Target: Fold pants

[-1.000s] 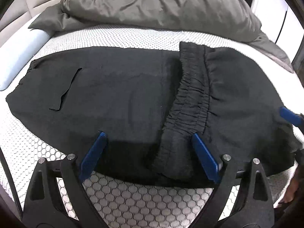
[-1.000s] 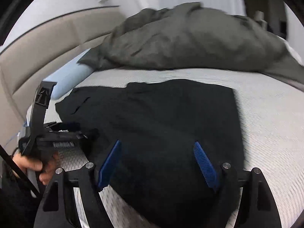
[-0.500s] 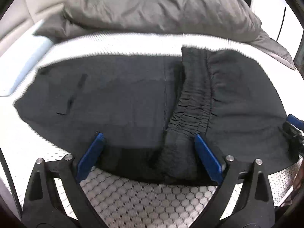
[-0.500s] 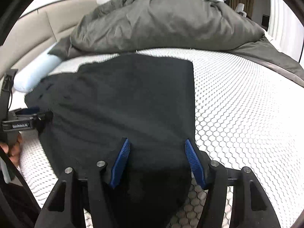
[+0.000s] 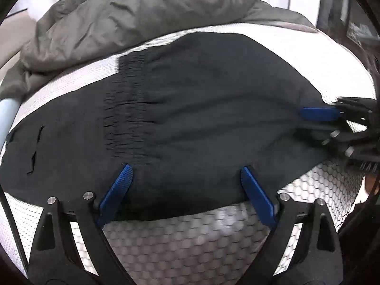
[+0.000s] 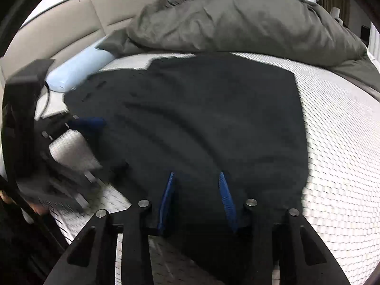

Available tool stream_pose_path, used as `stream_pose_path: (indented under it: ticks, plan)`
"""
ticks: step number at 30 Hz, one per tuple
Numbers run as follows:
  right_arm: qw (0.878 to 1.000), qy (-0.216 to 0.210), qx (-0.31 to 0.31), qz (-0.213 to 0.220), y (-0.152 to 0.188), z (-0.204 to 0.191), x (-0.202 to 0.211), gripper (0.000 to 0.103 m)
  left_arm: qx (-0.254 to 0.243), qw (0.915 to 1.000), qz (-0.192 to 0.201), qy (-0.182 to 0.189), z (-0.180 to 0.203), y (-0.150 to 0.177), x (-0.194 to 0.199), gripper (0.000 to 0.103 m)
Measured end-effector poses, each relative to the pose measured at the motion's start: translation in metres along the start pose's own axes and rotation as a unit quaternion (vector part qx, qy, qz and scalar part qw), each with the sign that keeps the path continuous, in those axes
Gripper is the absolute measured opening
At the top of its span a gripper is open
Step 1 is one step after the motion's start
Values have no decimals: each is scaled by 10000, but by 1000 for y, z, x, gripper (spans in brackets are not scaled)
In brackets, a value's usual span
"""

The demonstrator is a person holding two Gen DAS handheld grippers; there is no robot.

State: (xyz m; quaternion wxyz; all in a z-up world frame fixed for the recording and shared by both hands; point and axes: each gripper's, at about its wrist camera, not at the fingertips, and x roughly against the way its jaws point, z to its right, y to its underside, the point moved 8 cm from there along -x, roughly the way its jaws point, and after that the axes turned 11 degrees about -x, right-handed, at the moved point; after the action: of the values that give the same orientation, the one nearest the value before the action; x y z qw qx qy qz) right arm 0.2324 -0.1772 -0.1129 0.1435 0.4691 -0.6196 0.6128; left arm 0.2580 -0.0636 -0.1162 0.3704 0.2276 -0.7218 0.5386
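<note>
— What just changed? The right gripper [image 6: 196,178] has been closing its blue jaws over the near hem of the black fabric pants [image 6: 201,118], at six o'clock from where I stand; cloth sits between them, though I can't tell that the pads pinch yet

— And the left gripper [image 5: 185,173]?

— Spread wide, empty, slid sideways along the near edge to just below the gathered elastic waistband [image 5: 125,99]

— So another fold is coming?

— I'd guess so. The pants lie flat, already doubled over, on the white honeycomb-patterned mattress [image 6: 344,142], with the rumpled grey duvet [image 6: 237,19] at twelve o'clock and a pale blue bolster [image 6: 78,71] at ten
</note>
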Motion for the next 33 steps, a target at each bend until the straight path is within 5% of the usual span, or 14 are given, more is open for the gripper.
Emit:
stream_pose_path:
  ticks: [9, 13, 16, 19, 23, 28, 33]
  plan:
    - [9964, 373, -670, 365, -16, 49, 22, 39, 1011, 9946, 0, -236, -54, 12, 18, 92]
    - [9977, 45, -440, 507, -34, 13, 27, 39, 849, 9955, 376, 203, -41, -32, 18, 92]
    - [9996, 69, -152, 240, -53, -8, 5, 39, 502, 9984, 118, 238, -29, -62, -12, 92]
    - [10000, -15, -42, -82, -68, -15, -24, 39, 374, 9986, -368, 22, -35, -60, -43, 93]
    - [9985, 469, 89, -271, -58, 12, -50, 37, 988, 9921, -360, 691, -63, -46, -58, 93]
    - [9963, 856, -86, -55, -59, 48, -27, 37, 1039, 9916, -301, 709, -76, -39, -62, 94]
    - [9982, 547, -221, 135, -63, 50, -11, 39, 1144, 9909, -274, 657, -71, -46, -42, 92]
